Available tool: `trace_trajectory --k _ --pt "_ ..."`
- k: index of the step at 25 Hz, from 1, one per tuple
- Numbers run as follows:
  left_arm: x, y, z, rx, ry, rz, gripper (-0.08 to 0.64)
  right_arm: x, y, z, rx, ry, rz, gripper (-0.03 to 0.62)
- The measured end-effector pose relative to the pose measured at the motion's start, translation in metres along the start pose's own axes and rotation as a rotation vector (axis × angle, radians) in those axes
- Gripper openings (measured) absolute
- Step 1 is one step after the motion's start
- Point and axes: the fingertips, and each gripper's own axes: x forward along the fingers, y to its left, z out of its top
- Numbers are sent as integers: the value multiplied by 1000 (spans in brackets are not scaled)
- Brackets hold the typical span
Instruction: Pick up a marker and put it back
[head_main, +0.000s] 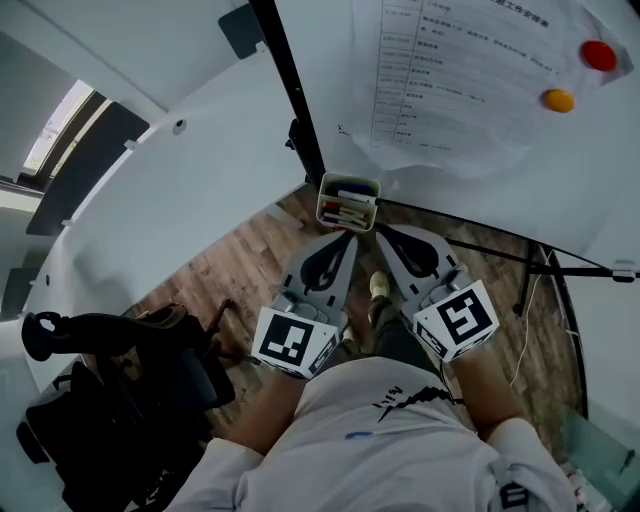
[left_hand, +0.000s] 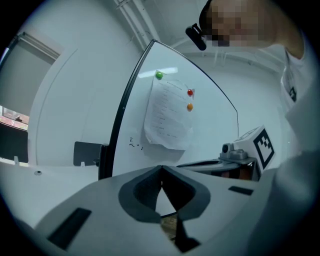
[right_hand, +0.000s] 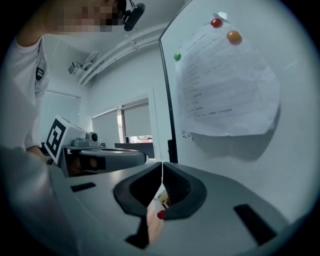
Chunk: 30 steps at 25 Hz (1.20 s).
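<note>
Head view: I've got both grippers side by side at frame centre, tips aimed up-frame. L gripper (head_main: 345, 238) (left_hand: 161, 167): jaws clenched tip to tip, nothing between. R gripper (head_main: 385, 235) (right_hand: 162, 164): same, clamped on nothing. Markers (head_main: 345, 212) sit in holder (head_main: 349, 181) on whiteboard (head_main: 480, 190), just above jaw tips; can't tell if touching. R gripper view: red cap (right_hand: 160, 214) shows thru gap under tips. Paper sheet (head_main: 460, 70) w/ red magnet (head_main: 598, 55) and orange magnet (head_main: 558, 100) upper right. Office chair (head_main: 110, 400) lower left.

Markers (head_main: 346, 211) part-hidden w/in holder (head_main: 321, 204)
</note>
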Motion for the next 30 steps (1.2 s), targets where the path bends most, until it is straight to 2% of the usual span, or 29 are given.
trace_trajectory --k 5,11,18,26,30 --pt "18 23 -8 -25 6 54 11 25 -20 -14 2 46 51 15" --pt "28 41 -23 -52 19 72 11 41 -26 -28 6 79 60 15" --pt "37 43 -33 -58 28 53 11 41 -38 -43 7 111 19 15" --pt "47 49 -54 -71 48 50 11 49 -58 -83 0 187 -16 15" --pt "51 53 -52 -82 14 67 11 55 -66 -108 0 237 -27 17"
